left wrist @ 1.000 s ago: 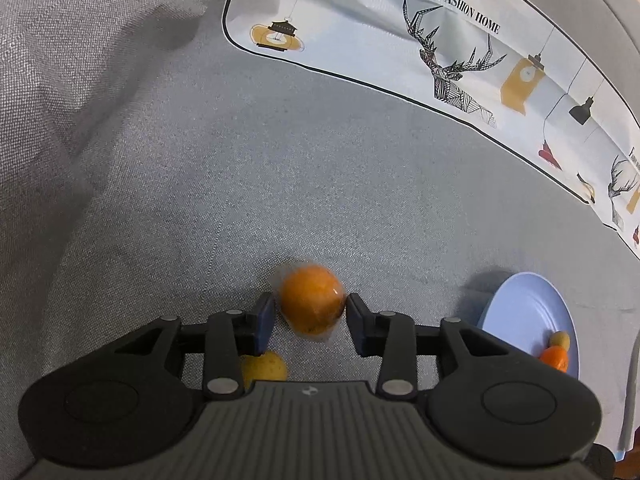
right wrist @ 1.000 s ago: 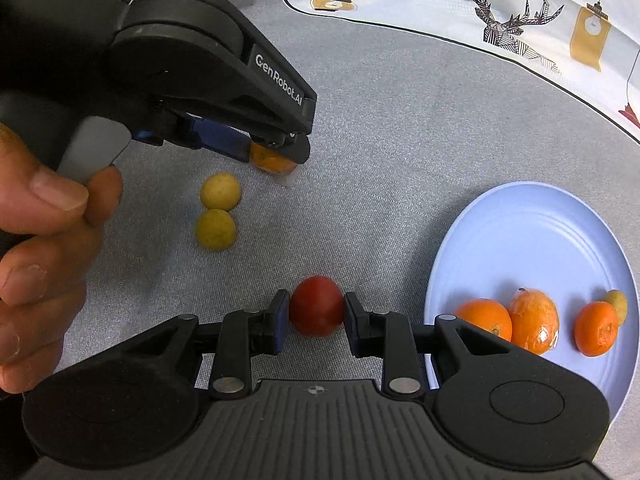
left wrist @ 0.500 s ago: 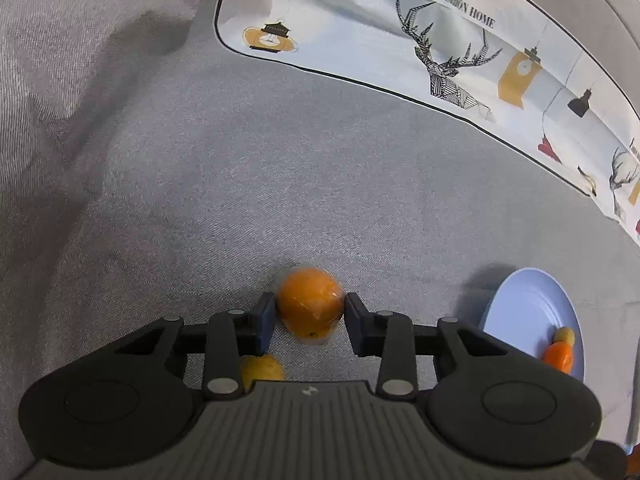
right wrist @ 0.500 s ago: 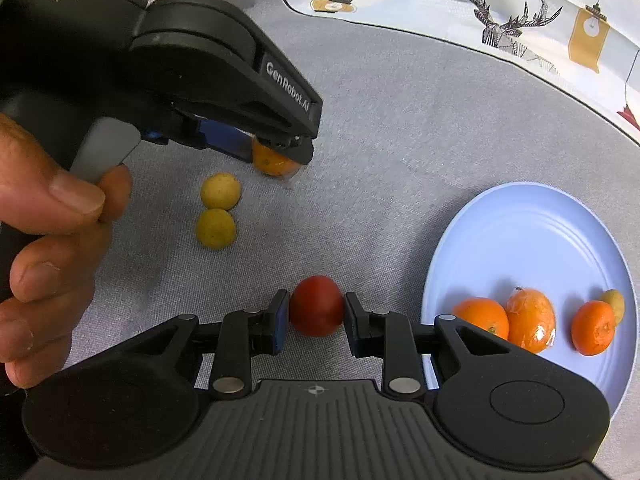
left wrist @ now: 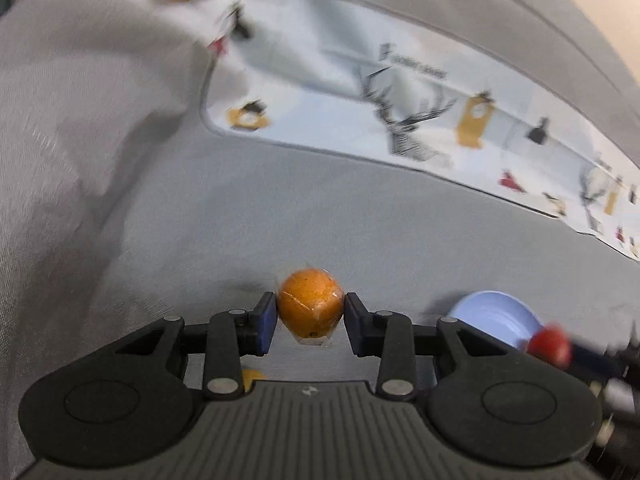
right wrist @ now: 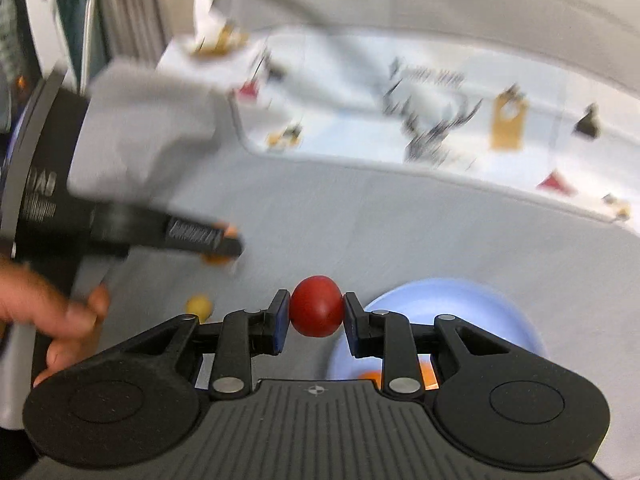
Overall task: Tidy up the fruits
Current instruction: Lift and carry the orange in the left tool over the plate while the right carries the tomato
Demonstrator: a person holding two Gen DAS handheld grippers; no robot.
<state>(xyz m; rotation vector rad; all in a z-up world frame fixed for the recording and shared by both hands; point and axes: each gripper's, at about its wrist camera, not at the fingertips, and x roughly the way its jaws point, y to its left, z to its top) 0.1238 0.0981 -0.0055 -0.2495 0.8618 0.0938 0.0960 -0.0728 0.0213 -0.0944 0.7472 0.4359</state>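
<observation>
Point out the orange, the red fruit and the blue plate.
orange [left wrist: 310,305]: left wrist view, front face.
red fruit [right wrist: 316,306]: right wrist view, centre.
blue plate [right wrist: 460,300]: right wrist view, bare far side.

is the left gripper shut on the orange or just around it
Shut on it: the left gripper has both pads pressed against the orange, which is held above the grey cloth.

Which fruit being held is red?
The red fruit pinched in the right gripper; the left gripper holds an orange one.
</observation>
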